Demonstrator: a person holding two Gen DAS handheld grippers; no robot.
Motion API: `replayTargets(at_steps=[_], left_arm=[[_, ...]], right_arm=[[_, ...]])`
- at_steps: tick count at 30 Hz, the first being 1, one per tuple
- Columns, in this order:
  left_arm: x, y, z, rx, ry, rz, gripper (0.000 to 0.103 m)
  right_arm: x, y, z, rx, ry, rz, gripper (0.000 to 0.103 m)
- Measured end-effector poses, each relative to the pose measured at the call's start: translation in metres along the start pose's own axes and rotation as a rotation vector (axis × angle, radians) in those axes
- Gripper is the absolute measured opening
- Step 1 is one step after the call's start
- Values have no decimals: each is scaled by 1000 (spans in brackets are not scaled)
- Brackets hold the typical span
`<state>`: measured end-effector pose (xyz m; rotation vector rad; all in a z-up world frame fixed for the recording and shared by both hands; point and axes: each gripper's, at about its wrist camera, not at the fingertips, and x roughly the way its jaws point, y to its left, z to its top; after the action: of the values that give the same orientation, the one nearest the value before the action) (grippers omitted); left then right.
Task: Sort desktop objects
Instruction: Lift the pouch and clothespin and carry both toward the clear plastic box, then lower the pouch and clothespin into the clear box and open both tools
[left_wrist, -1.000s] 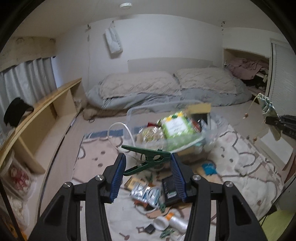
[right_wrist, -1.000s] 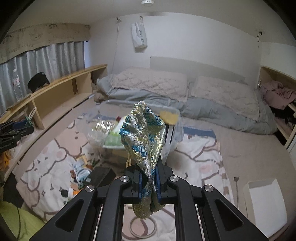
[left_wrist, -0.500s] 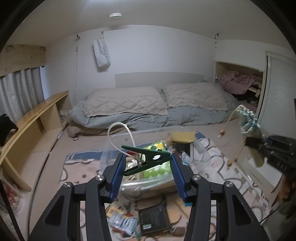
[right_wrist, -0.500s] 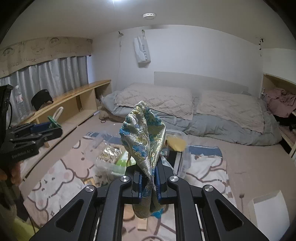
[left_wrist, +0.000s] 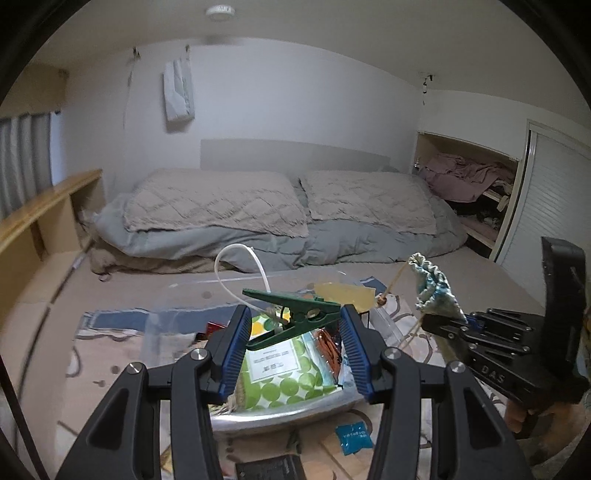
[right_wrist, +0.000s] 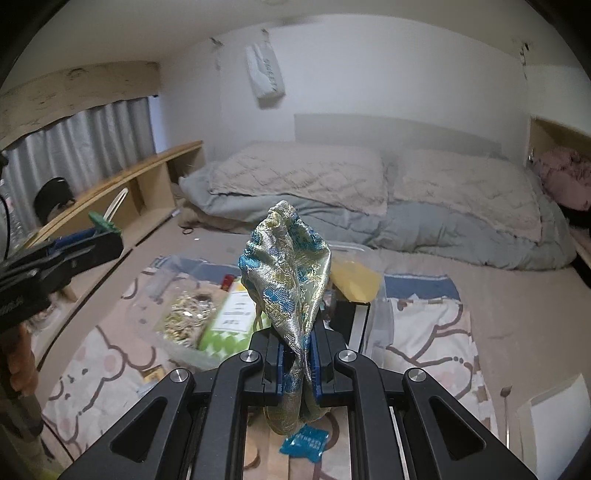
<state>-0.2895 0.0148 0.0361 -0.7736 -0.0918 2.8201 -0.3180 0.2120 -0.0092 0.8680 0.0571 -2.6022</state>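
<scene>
Left tongs (left_wrist: 293, 332) are held level above the clear plastic bin (left_wrist: 295, 410), pinching a green clothespin (left_wrist: 295, 314) crosswise. Over on the right, right tongs (right_wrist: 297, 354) are clamped tight on a blue-gold brocade pouch (right_wrist: 288, 273) that sticks up, also above the bin.

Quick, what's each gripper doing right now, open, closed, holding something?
Left gripper: shut on the green clothespin.
Right gripper: shut on the brocade pouch.
</scene>
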Motion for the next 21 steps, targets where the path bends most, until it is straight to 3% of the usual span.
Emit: replayTargets(at_steps=[9, 21], left_arm=[[58, 21, -6, -49, 61, -36, 49], [107, 25, -20, -58, 142, -57, 49]], right_arm=[[61, -16, -6, 38, 72, 17, 11], [120, -12, -24, -44, 194, -26, 11]])
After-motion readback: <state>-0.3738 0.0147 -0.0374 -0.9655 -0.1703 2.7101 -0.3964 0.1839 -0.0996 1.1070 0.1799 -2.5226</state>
